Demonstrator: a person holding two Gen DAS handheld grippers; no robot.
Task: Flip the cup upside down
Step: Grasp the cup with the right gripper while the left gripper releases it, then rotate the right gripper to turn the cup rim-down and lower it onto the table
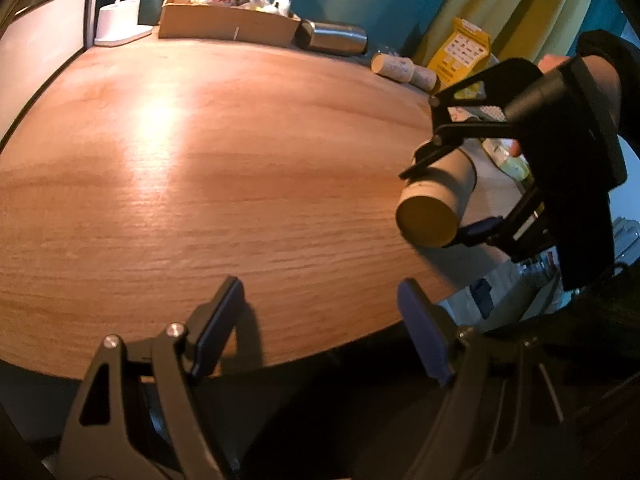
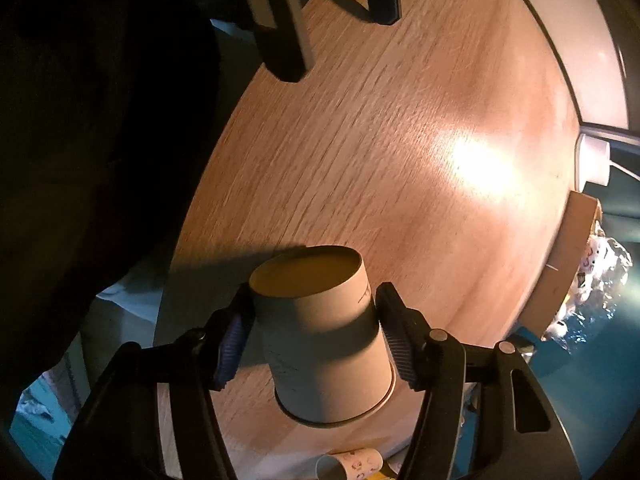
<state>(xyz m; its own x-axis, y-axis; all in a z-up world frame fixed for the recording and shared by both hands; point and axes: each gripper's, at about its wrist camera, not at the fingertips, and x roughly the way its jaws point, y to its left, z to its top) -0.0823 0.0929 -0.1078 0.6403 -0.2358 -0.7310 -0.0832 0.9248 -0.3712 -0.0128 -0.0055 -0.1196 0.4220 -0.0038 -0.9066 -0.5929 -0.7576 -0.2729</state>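
One cup (image 2: 320,332), mouth hidden

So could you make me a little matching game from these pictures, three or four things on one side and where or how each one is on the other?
Things:
1. paper cup
2. left tool
3. cardboard box
4. yellow packet

States or places:
A. open, holding nothing
B. at the table's far edge, with bags inside
C. gripped by the right tool, above the table
D. standing beyond the table's right side

Pairs: 1-C, 2-A, 3-B, 4-D
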